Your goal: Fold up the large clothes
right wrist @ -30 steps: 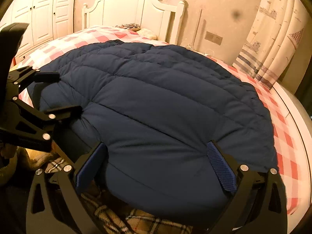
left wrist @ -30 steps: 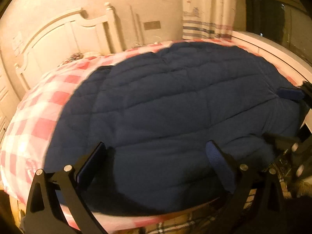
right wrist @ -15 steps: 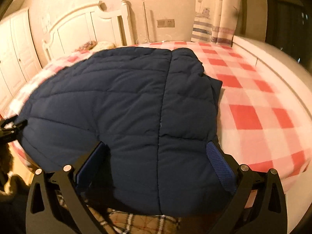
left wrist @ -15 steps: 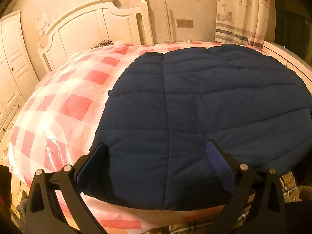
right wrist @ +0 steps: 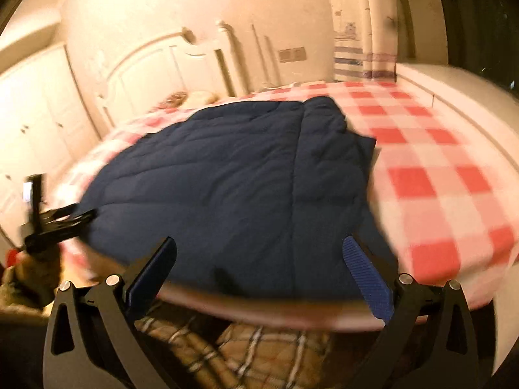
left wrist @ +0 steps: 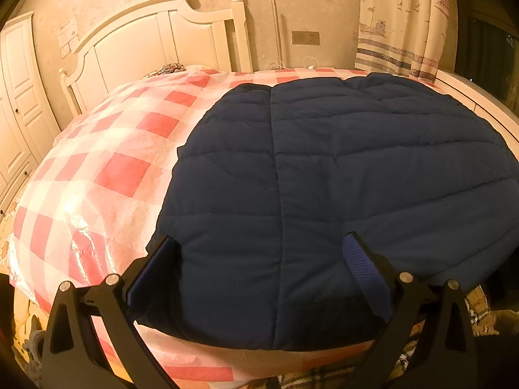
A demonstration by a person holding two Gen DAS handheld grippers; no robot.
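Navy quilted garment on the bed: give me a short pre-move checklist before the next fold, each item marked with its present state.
1. Left tongs open, holding nothing: ok.
2. Right tongs open, holding nothing: ok.
3. Navy quilted garment lying flat on the checked bed cover: ok.
4. Near hem within the bed edge: ok in the left wrist view.
5. Right wrist view sharp enough to aim: not ok, blurred.
6. Sleeves tucked or loose: cannot tell.

One navy quilted garment (left wrist: pixel 340 178) — spread flat; one red-and-white checked bed cover (left wrist: pixel 123 168); one white headboard (left wrist: pixel 152 39); one patterned curtain (left wrist: pixel 402 22); one wall switch plate (left wrist: pixel 305 37); one white wardrobe (left wrist: pixel 16 97); two grippers — left gripper (left wrist: pixel 259 265), right gripper (right wrist: pixel 259 265).
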